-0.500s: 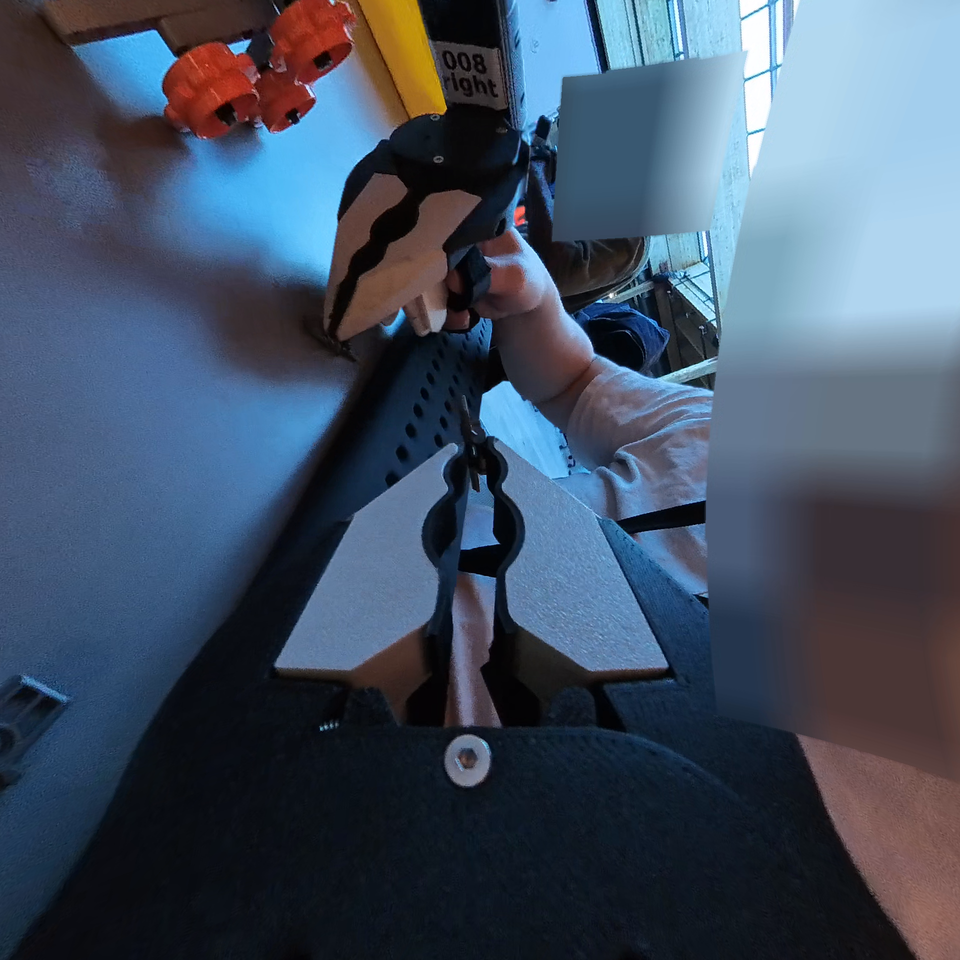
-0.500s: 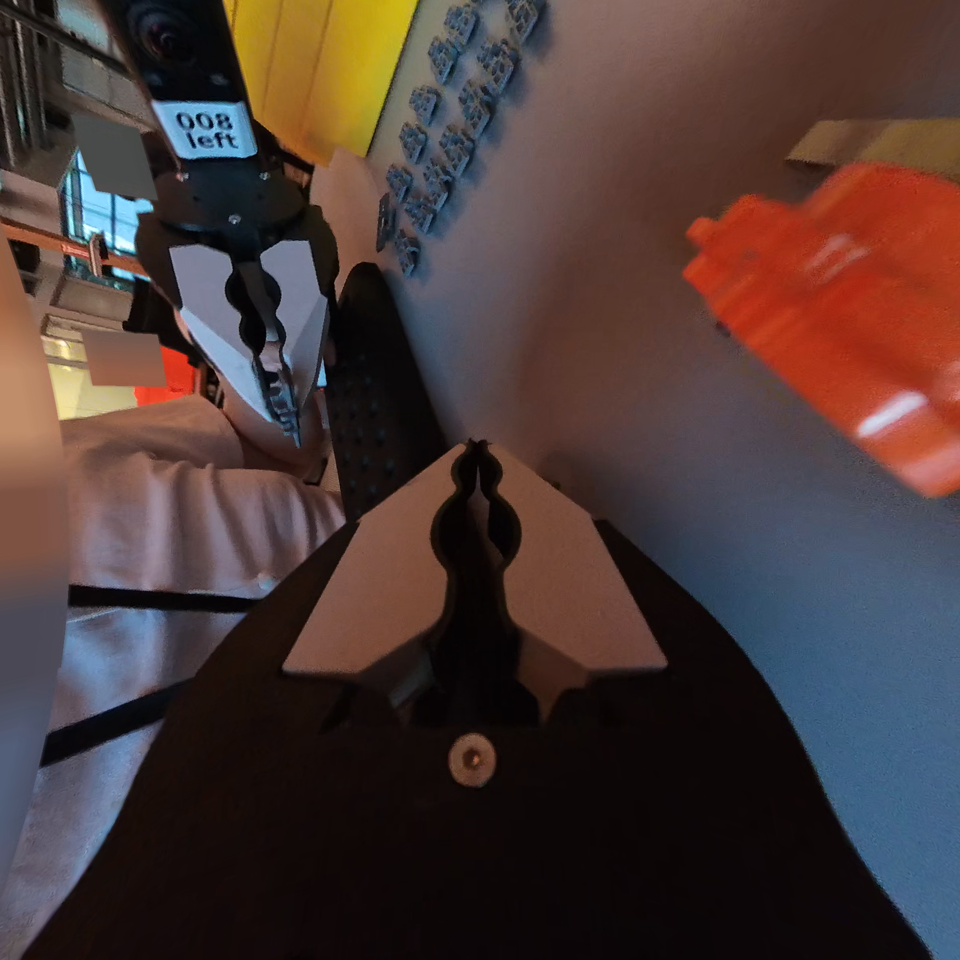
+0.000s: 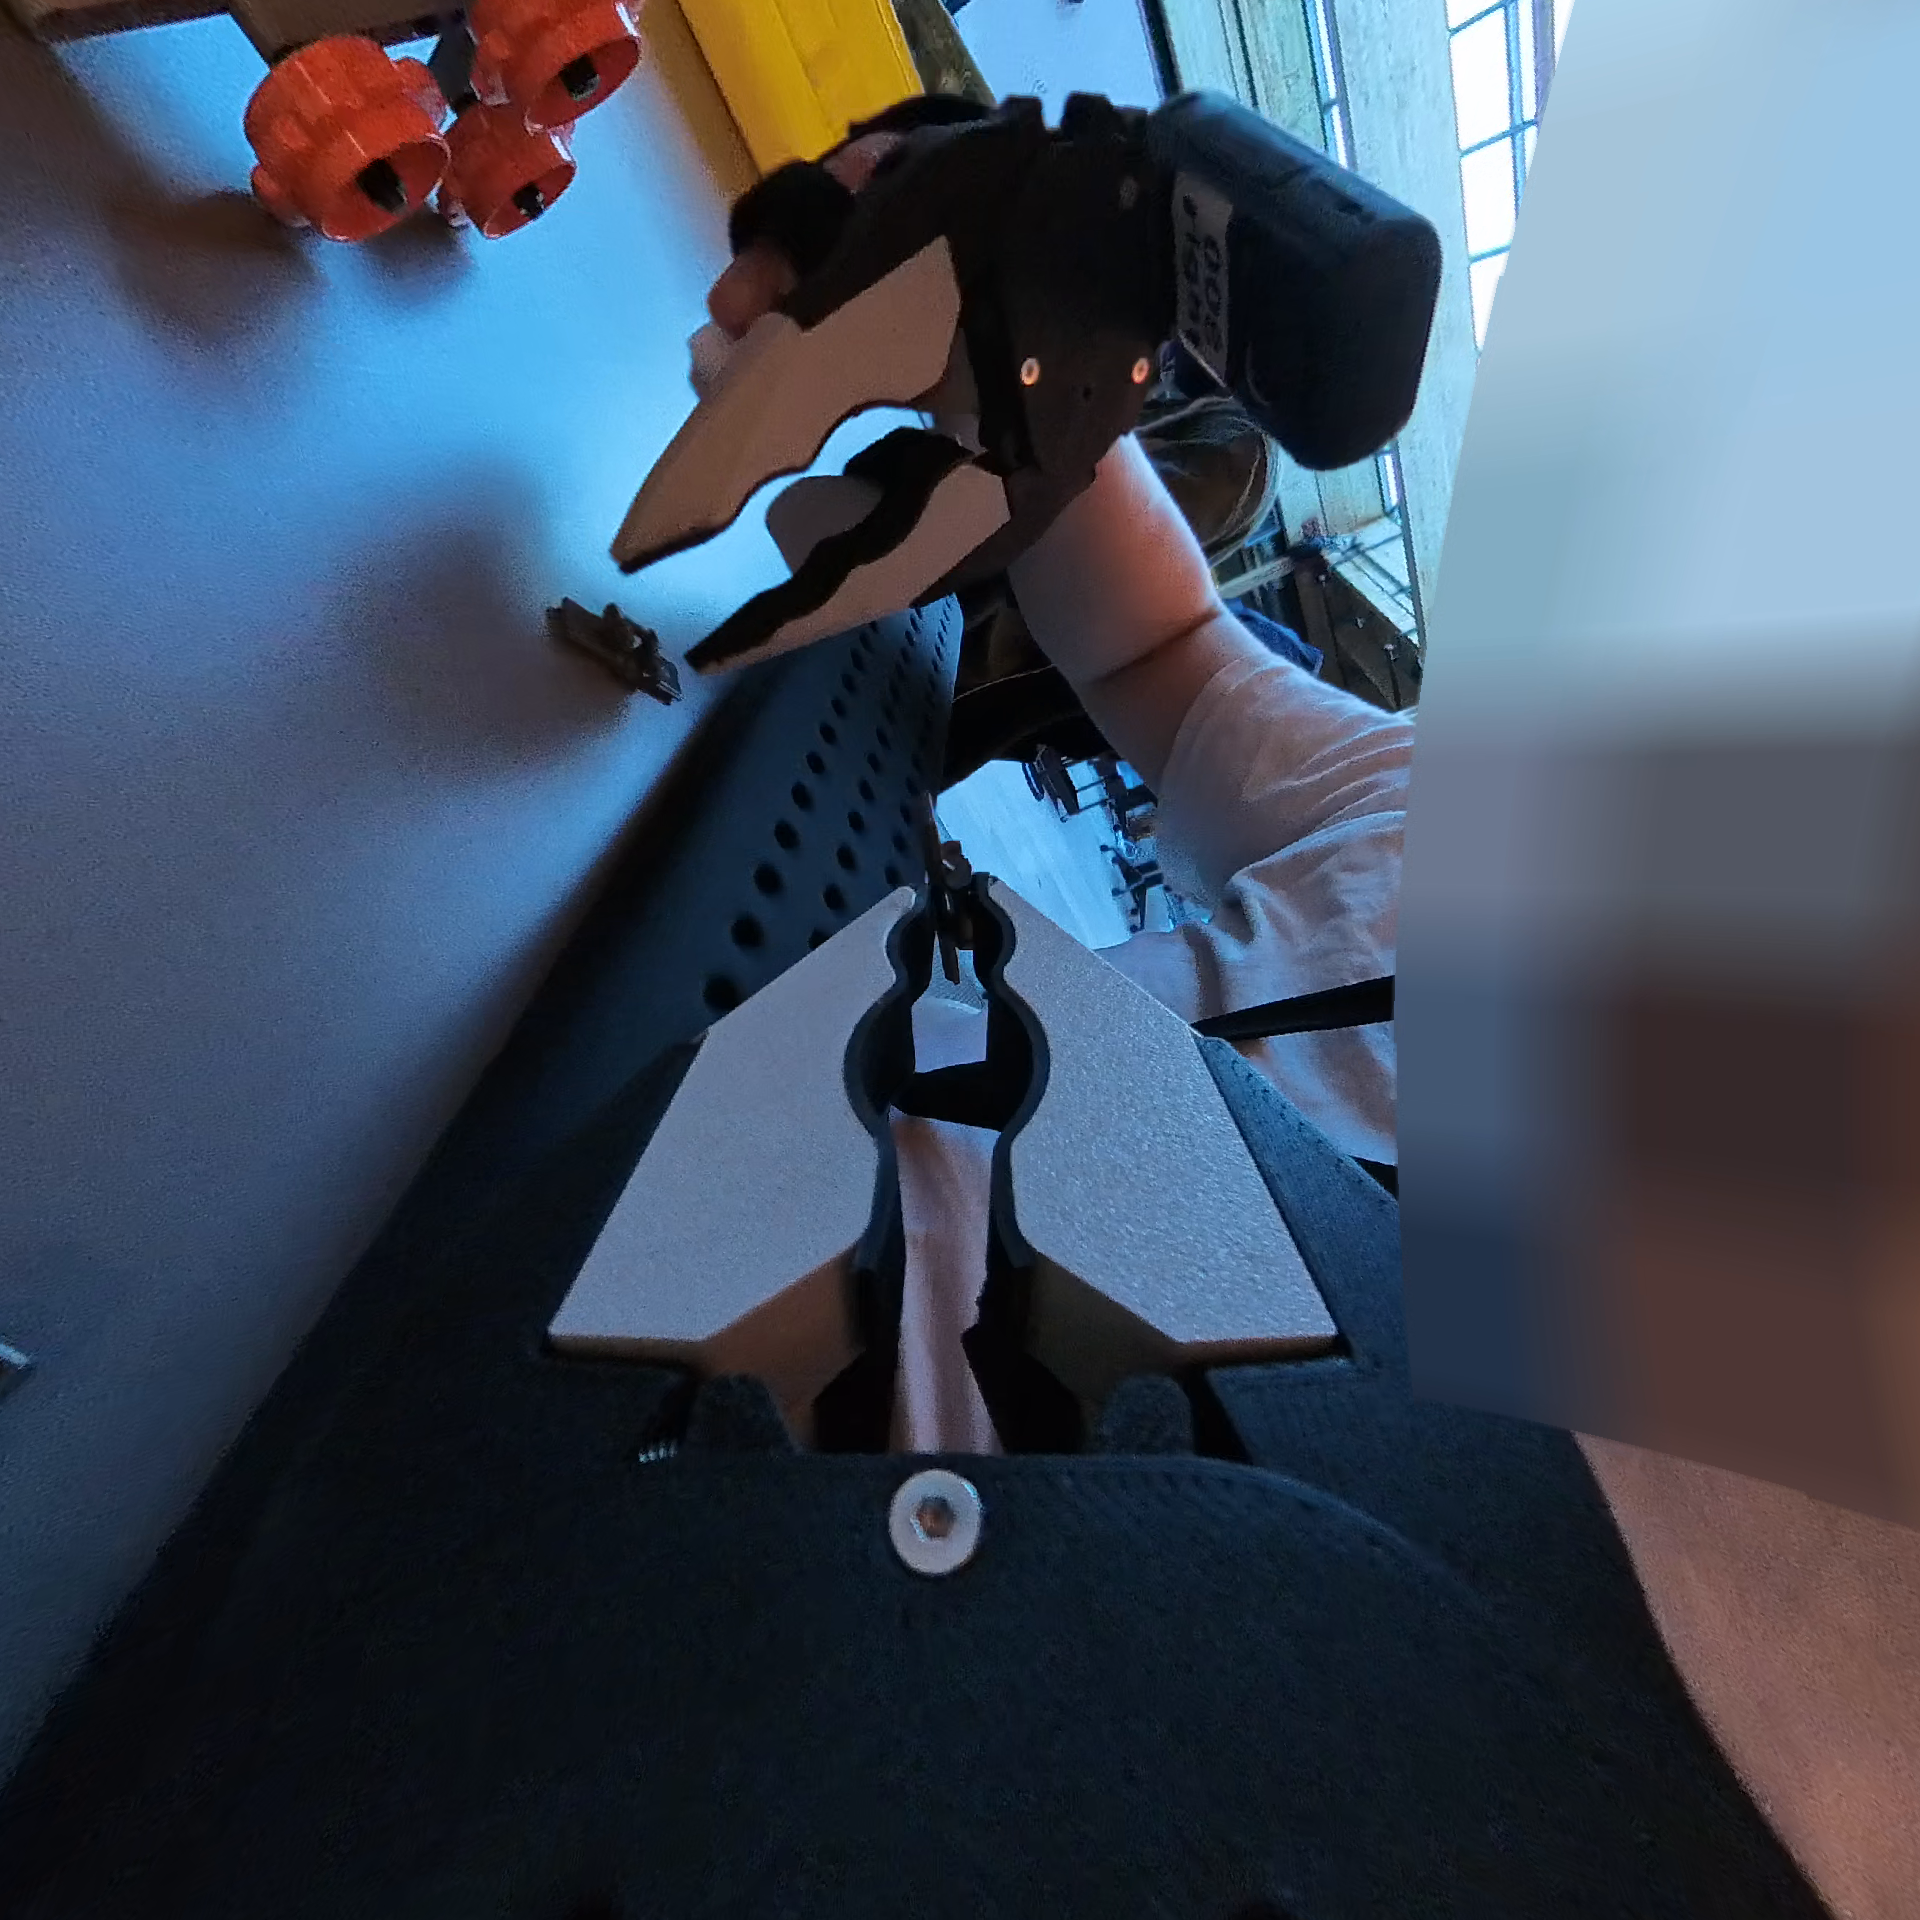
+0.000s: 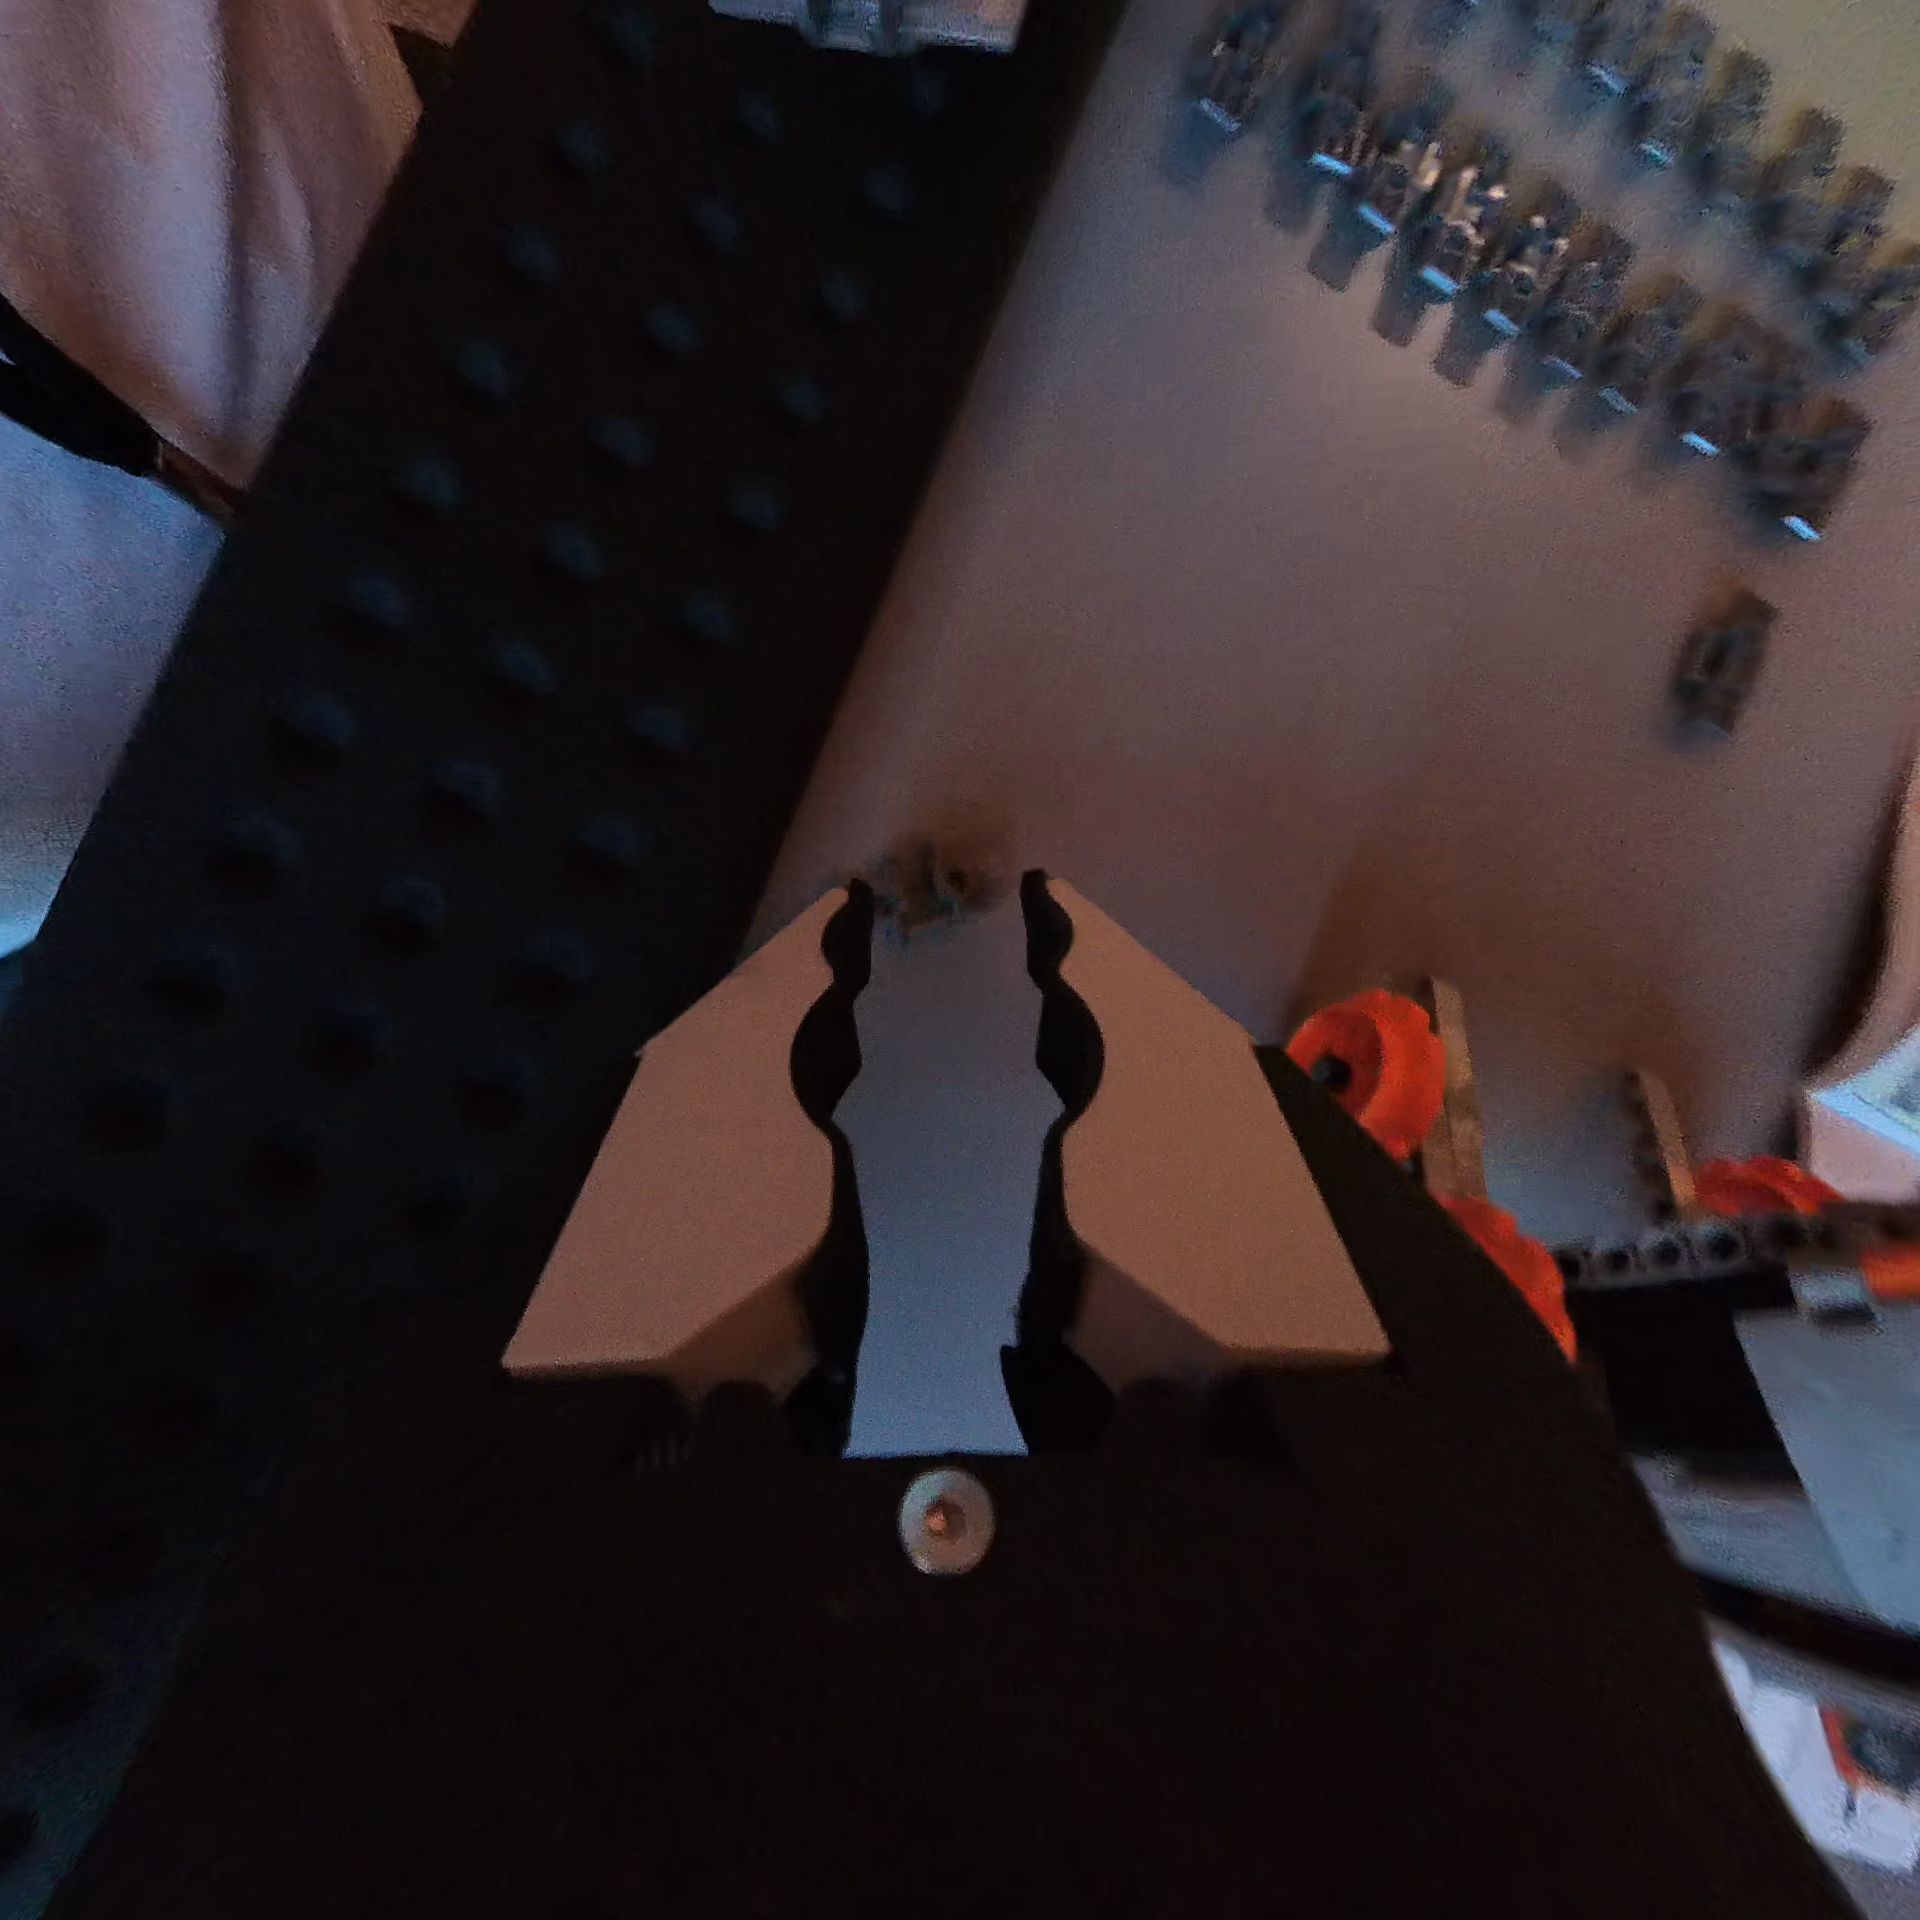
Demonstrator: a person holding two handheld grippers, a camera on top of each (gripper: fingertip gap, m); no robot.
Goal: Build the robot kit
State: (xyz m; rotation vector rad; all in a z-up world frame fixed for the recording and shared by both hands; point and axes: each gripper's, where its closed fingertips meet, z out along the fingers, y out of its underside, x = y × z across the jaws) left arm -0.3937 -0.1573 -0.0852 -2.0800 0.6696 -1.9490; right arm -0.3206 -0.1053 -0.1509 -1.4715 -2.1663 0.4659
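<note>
In the left wrist view my left gripper (image 3: pixel 951 909) is shut on a small dark metal part (image 3: pixel 948 883) that sticks out past its tips. It hangs beyond a black perforated strip (image 3: pixel 821 790), apart from the grey table (image 3: pixel 260 727). My right gripper (image 4: pixel 940 894) is open, with its tips low over the table. A second small dark part (image 4: pixel 925 899) lies between those tips. In the left wrist view the right gripper (image 3: pixel 660 611) hovers open just above that part (image 3: pixel 613 646), beside the strip.
Orange knobs (image 3: pixel 348 156) sit at the table's far end and also show in the right wrist view (image 4: pixel 1371 1070). Rows of small metal brackets (image 4: pixel 1558 270) and a single one (image 4: pixel 1720 665) lie on the table. The perforated strip (image 4: pixel 520 623) runs along the left. A person's sleeve (image 3: pixel 1278 831) is close by. Tip to tip, the grippers are about 12 cm apart.
My right gripper has opened and tilted over; a small dark part now lies on the table at its tips. The left gripper stays shut on its part.
</note>
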